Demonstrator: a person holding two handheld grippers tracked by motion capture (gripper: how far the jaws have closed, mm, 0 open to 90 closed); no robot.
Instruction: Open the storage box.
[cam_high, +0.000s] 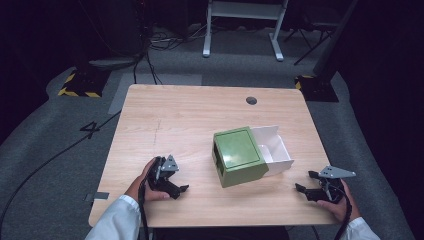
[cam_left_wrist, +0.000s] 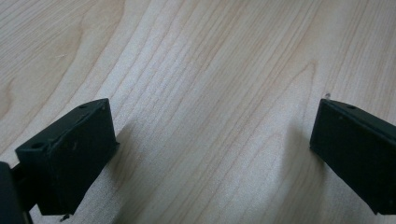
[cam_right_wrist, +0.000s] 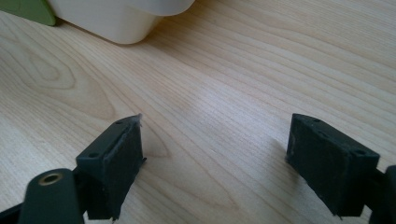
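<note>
From the high view, my left gripper (cam_high: 172, 180) rests at the lower left of the wooden table (cam_high: 165, 115), jaws spread with nothing between them. My right gripper (cam_high: 307, 182) sits at the lower right, near the table's front edge, also spread wide and bare. Between them, right of centre, stands a green box (cam_high: 239, 156) with a white drawer (cam_high: 272, 145) pulled out toward the upper right.

In my left gripper view, both black jaws stand far apart over bare wood grain.

In my right gripper view, the jaws are likewise released; the drawer's white corner (cam_right_wrist: 121, 18) and a sliver of green (cam_right_wrist: 28, 11) sit at the upper left.
</note>
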